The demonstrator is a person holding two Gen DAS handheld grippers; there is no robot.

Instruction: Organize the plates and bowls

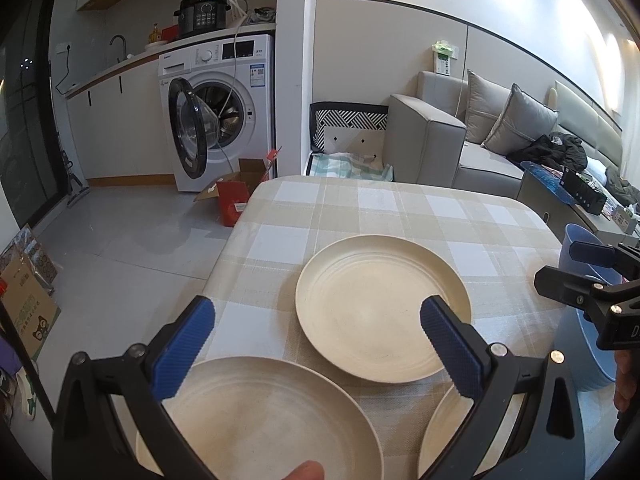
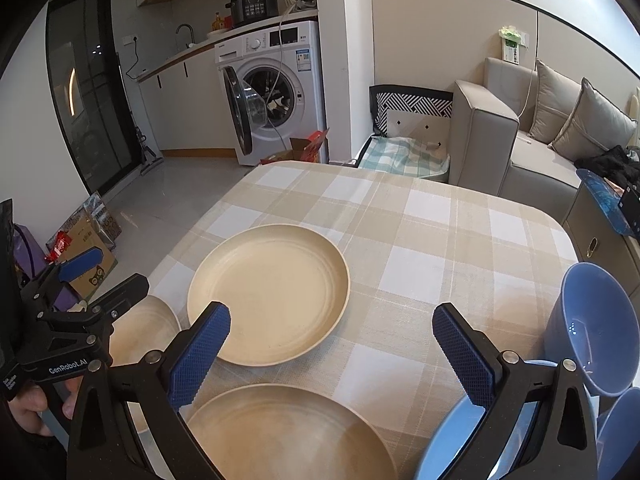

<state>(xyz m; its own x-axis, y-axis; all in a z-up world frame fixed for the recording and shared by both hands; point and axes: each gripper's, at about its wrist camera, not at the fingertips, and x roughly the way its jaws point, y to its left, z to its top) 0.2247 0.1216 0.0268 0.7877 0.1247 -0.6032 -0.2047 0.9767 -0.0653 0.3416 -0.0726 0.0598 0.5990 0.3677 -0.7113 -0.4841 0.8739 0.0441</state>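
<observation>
Worktop (image 2: 400,220) covered by a checked cloth, with dishes not yet gathered. Three cream plates lie singly and flat: the far plate (image 2: 268,294) toward the middle, the near plate (image 2: 288,432) just below the right hand-held gripper (image 2: 332,344), and a third plate (image 1: 248,416) at the left, under the left hand-held gripper (image 1: 316,344). None is stacked on another, though rims lie close. At the right edge a blue bowl (image 2: 596,328) rests tilted on its side, with parts of two more blue dishes beside it; their exact form cannot be told. By this layout the sorting appears barely begun: plates remain to be piled, bowls to be nested. Both hand-held grippers hover above the near plates, fingers spread wide, grasping nothing, aimed forward and slightly downward across the worktop.
</observation>
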